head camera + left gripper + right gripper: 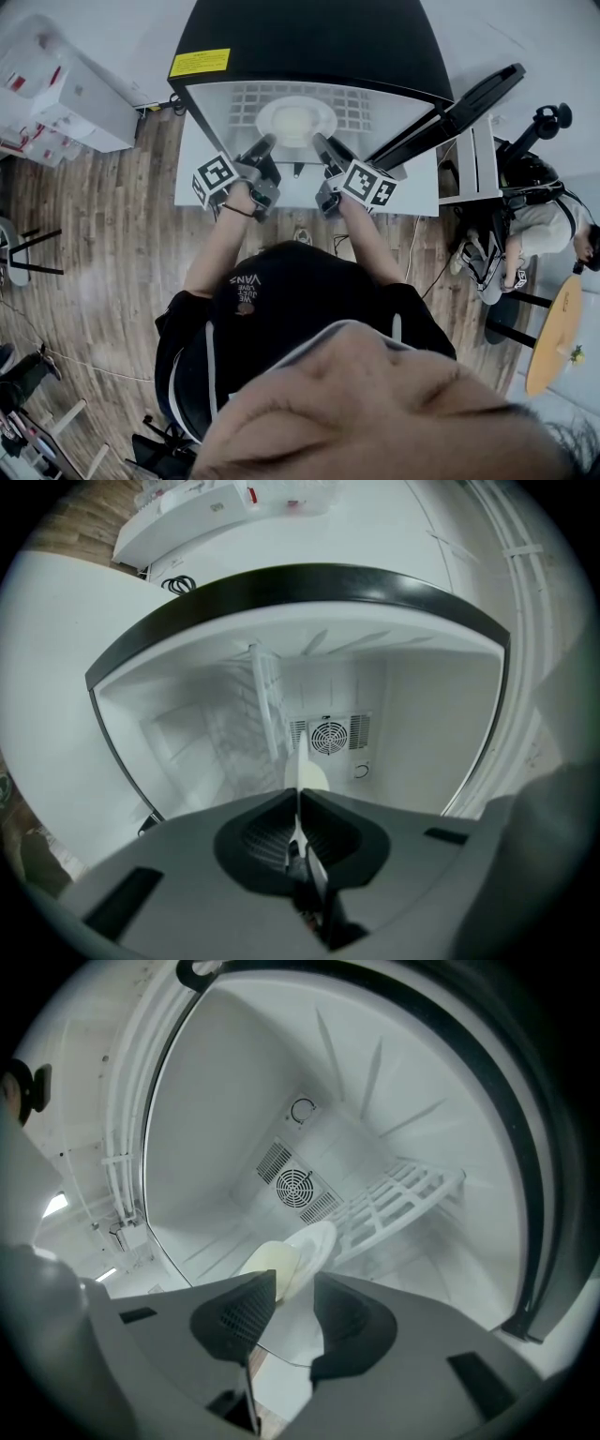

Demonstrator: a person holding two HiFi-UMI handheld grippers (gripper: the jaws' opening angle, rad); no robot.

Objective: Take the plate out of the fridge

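While the fridge (309, 37) stands open on the wood floor (112, 244), door (459, 103) swung toward 3 o'clock, the plate (295, 120) sits inside on the wire shelf (366, 105). Left tongs (265, 145) clenched on the rim at 8 o'clock, likely to steady a level lift. Right tongs (321, 142) straddle the rim at 4 o'clock, pads not pressing.

The left tool (265, 147) and right tool (320, 143) are grey with black pads (234, 1312). Their cubes (216, 174) show black-and-white squares. Between them the plate (296, 120) is white. The fridge (309, 37) is black on top, white inside, with a yellow sticker (199, 62).
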